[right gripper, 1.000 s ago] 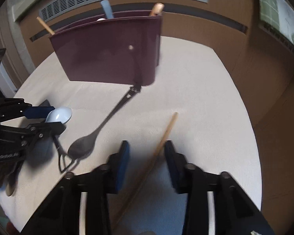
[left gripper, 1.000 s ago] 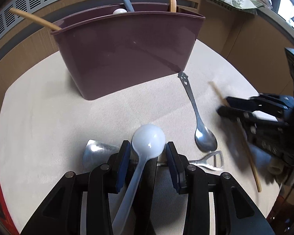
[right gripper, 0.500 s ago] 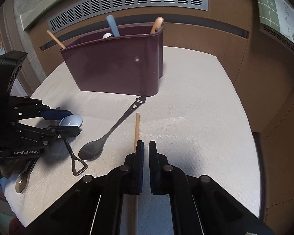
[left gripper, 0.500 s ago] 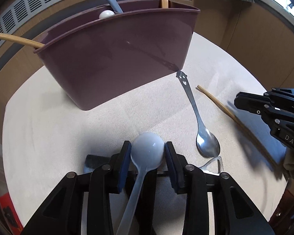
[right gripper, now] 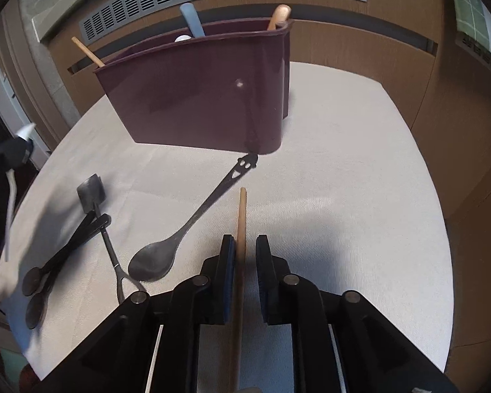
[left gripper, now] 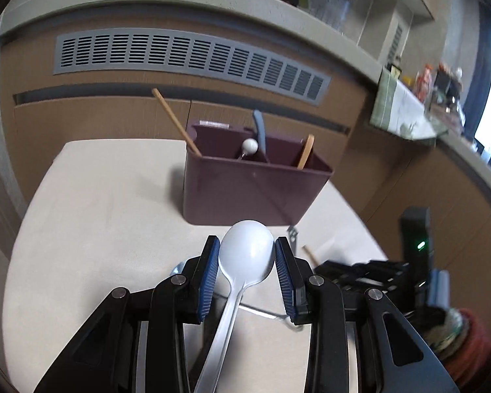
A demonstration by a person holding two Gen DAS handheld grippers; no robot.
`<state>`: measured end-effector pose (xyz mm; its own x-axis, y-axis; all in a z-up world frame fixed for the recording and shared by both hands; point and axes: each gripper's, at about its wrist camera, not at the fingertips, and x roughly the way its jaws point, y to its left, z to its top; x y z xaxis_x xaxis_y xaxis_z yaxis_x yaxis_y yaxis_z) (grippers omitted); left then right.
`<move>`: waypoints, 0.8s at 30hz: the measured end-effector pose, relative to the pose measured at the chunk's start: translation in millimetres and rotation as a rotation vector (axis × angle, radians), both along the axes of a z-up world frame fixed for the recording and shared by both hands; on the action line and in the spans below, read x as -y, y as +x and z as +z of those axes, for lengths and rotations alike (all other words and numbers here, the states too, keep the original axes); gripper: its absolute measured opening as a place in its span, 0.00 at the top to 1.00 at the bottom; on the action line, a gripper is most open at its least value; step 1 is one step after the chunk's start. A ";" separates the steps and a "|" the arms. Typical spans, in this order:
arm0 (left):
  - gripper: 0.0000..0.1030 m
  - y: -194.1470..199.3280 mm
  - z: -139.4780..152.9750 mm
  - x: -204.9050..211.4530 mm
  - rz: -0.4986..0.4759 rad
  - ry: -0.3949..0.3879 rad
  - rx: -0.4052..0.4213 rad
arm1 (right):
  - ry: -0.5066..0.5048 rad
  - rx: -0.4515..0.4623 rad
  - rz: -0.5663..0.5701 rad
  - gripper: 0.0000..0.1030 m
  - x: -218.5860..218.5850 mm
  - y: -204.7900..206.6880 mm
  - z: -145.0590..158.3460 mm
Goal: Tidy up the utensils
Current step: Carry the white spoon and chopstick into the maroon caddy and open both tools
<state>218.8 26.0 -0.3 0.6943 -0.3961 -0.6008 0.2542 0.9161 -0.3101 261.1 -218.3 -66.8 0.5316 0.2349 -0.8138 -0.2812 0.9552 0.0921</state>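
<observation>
Above the cloth-covered table (left gripper: 91, 203), the left gripper (left gripper: 247, 258) is seen raised well clear of the surface, where half a second earlier it sat low among the loose utensils; its blue pads are clamped on the bowl of the white plastic spoon (left gripper: 245, 255), whose handle runs back between the fingers. The maroon caddy (left gripper: 252, 190), formerly looming close, is now viewed from above, its compartments holding a wooden stick, a blue handle and a white ball-topped piece. The right gripper (right gripper: 245, 252) has parted slightly from its earlier near-shut pinch, and the wooden chopstick (right gripper: 242, 216) lies against its left pad, a gap showing at the right pad. A metal spoon (right gripper: 193, 219) lies just beside it. Bare cloth is left open to the right, up to the table edge.
</observation>
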 end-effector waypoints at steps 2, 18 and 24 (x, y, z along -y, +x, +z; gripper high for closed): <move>0.66 0.8 0.4 0.0 0.004 -0.014 0.004 | -0.035 0.007 0.025 0.85 -7.3 0.5 -0.2; 0.66 -21.2 23.1 -9.1 0.122 -0.257 0.124 | 0.130 0.227 -0.008 0.95 20.9 -31.4 76.0; 0.65 7.2 101.4 7.0 0.115 -0.288 0.338 | 0.254 0.421 -0.056 0.95 30.6 -30.8 146.6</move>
<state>226.0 19.0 101.1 0.8816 -0.4227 -0.2101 0.2867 0.8331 -0.4731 230.3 -248.9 79.8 0.8192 0.3599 -0.4465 -0.2928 0.9319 0.2139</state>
